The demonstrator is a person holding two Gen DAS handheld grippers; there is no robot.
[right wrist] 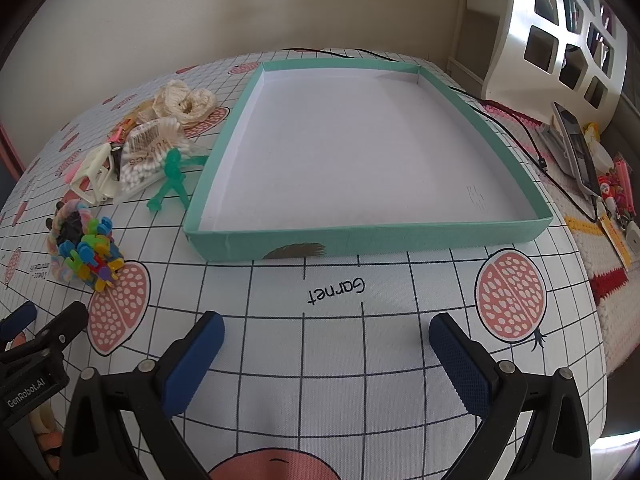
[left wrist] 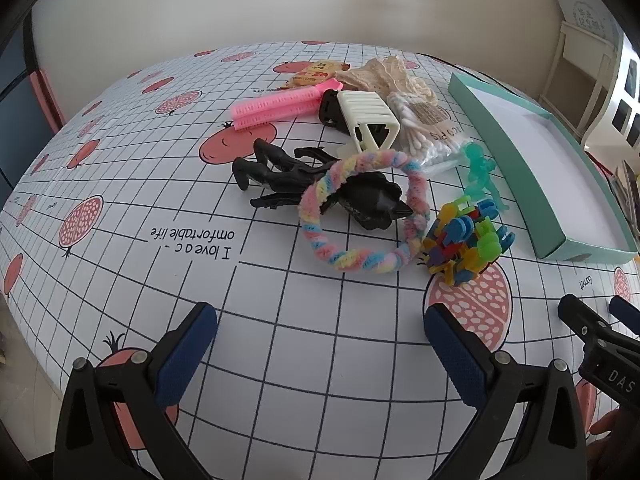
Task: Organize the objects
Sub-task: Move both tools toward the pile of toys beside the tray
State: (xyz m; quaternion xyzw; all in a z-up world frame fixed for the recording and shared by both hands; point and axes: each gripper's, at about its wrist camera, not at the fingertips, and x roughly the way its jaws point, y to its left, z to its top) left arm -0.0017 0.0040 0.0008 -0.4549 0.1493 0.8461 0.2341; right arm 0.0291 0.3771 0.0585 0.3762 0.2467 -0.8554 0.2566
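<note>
I see a table [right wrist: 360, 360] under a grid-and-pomegranate cloth. On it lie a shallow teal box [right wrist: 400, 236], a pastel scrunchie [left wrist: 360, 256], coloured clips [left wrist: 464, 240], cotton swabs [left wrist: 432, 136] and a pink roller [left wrist: 276, 108].

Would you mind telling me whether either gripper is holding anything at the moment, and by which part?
Nothing is held. The left gripper and the right gripper are both open above the grid-patterned tablecloth, with nothing between their fingers.
</note>
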